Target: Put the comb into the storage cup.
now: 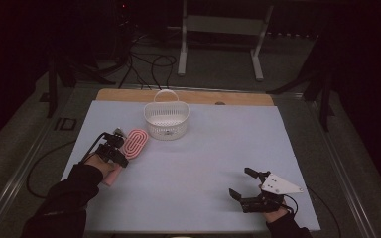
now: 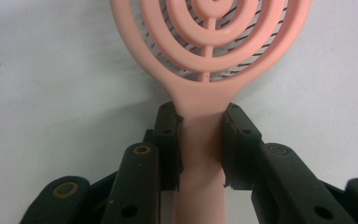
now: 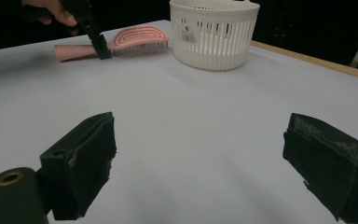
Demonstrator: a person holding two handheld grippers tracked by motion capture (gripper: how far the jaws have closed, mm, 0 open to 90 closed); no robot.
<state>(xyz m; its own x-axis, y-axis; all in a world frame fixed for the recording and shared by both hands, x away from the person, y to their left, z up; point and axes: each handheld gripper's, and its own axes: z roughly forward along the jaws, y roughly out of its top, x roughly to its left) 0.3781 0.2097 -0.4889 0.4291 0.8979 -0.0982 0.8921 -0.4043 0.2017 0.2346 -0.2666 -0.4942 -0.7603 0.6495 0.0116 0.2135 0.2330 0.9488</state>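
pink hairbrush [image 2: 205, 56] handle — apparently clamped — in left gripper [image 2: 200, 140].

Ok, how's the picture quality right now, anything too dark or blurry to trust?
High view: dim, with a black surround, though the pink brush and white basket read clearly. Left gripper view: bright and sharp on the left tongs around the brush handle. Right gripper view: the right tongs look soft up close, the basket sharper.

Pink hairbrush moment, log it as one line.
left gripper: shut on pink hairbrush handle | right gripper: open, idle | white basket: beside brush
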